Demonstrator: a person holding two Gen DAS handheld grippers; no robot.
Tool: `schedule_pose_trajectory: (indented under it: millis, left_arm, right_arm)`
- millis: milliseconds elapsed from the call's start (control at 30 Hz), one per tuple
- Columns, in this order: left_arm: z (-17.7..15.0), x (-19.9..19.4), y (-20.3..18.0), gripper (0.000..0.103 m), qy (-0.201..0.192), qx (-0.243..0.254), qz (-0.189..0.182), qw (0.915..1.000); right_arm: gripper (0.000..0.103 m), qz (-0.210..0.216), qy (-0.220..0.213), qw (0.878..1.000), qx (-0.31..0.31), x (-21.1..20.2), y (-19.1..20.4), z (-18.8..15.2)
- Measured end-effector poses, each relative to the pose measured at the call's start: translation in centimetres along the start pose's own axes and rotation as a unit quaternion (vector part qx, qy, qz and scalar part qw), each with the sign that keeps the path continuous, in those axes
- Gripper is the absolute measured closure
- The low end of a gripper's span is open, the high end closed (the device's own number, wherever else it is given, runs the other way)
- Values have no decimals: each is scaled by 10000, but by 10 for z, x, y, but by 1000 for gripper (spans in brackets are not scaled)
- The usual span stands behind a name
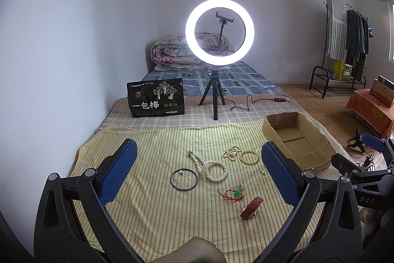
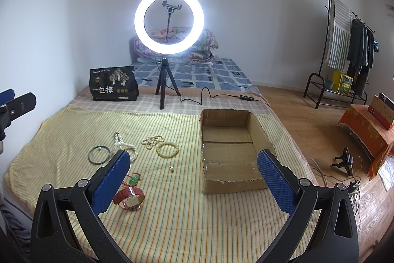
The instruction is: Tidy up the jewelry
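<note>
Jewelry lies on a yellow striped cloth [image 1: 152, 189]: a black bangle [image 1: 184, 179], a white pearl necklace [image 1: 211, 168], a cream bead string [image 1: 231, 152], a cream bead bracelet [image 1: 249, 156], a green pendant on red cord [image 1: 237, 192], a red-strap watch [image 1: 251, 208] and a small earring [image 1: 262, 172]. An open cardboard box [image 2: 229, 152] stands right of them. My left gripper [image 1: 199, 174] is open and empty above the jewelry. My right gripper [image 2: 193, 181] is open and empty, above the cloth and the box's near wall. The watch also shows in the right wrist view [image 2: 129, 197].
A lit ring light on a tripod [image 1: 216, 80] and a black snack bag [image 1: 155, 97] stand behind the cloth. A cable [image 2: 206, 95] runs right. A folded quilt [image 1: 177, 51] lies at the far end. A clothes rack [image 2: 349, 51] and wooden floor are to the right.
</note>
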State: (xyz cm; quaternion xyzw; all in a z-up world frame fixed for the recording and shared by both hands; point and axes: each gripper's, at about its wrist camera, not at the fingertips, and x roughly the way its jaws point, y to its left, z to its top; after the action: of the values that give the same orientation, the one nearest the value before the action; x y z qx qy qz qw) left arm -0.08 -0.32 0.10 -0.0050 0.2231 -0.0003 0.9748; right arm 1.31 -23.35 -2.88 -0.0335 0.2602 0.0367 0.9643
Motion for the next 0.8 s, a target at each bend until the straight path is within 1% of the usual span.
schedule_pose_trajectory:
  millis: [433, 800]
  left_arm:
    - [-7, 9, 0, 0, 56, 9, 46, 10000]
    - [-6, 9, 6, 0, 103, 7, 105, 9999]
  right_arm:
    - [1, 9, 22, 10000, -18, 1, 1, 0]
    - [1, 13, 63, 10000, 25, 1, 0, -3]
